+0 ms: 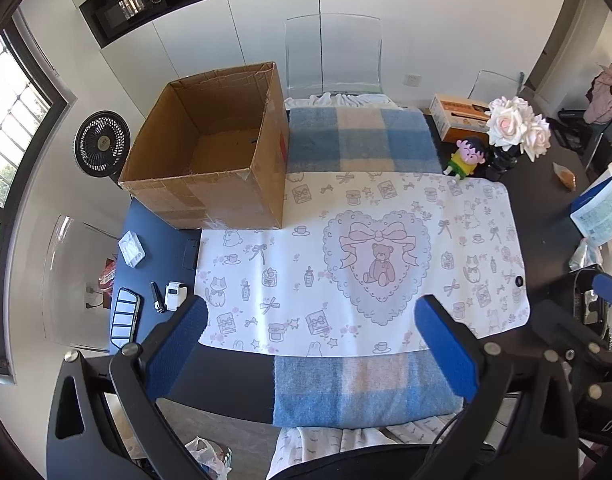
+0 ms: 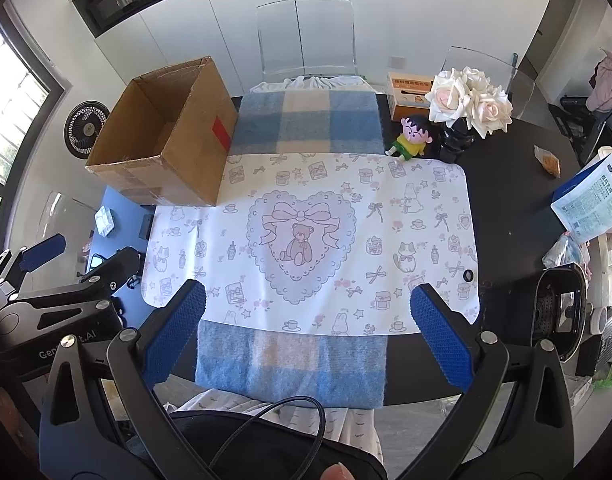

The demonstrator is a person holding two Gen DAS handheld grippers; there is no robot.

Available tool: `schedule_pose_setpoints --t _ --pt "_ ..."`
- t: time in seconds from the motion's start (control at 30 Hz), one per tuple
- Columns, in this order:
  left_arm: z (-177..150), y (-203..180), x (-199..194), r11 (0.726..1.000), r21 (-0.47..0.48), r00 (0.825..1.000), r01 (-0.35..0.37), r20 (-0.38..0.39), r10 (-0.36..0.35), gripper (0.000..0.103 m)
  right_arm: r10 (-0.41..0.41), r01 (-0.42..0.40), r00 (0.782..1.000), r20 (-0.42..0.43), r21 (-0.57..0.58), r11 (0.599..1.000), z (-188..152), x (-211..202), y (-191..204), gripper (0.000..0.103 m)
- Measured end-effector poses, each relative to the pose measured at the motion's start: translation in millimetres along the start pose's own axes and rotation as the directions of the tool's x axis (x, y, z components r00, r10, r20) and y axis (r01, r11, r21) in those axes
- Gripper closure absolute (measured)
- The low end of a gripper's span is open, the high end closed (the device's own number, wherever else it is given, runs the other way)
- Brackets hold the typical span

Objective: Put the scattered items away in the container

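An open brown cardboard box (image 1: 209, 148) stands on the table's far left; it also shows in the right wrist view (image 2: 165, 140) and looks empty. A cartoon boy figurine (image 1: 462, 159) in a yellow shirt stands at the mat's far right edge; it also shows in the right wrist view (image 2: 409, 137). A small dark round item (image 1: 519, 280) lies on the mat's right side, also in the right wrist view (image 2: 468, 275). My left gripper (image 1: 312, 344) is open and empty above the table's near edge. My right gripper (image 2: 308, 332) is open and empty beside it.
A white patterned mat (image 1: 346, 264) lies over a blue plaid blanket (image 1: 358, 140). White roses in a dark vase (image 1: 514, 128), an orange box (image 1: 458, 118), a phone (image 1: 125, 314) and small gadgets (image 1: 173, 295) sit around. Clear chairs (image 1: 334, 56) stand behind the table.
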State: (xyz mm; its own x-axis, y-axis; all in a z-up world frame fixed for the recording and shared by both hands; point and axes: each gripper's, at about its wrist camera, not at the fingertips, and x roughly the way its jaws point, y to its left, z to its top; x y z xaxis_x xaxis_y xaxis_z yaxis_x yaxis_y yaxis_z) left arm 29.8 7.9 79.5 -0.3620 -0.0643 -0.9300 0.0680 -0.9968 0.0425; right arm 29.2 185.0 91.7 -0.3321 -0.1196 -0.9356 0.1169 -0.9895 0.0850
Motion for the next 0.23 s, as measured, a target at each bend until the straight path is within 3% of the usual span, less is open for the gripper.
schedule_pose_setpoints --t 0.23 --pt "0.4 3.1 -0.1 1.000 -0.016 1.000 -0.004 0.000 0.004 0.000 0.000 0.000 1.000 0.002 -0.003 1.000 2.2 -0.3 -0.2 0.000"
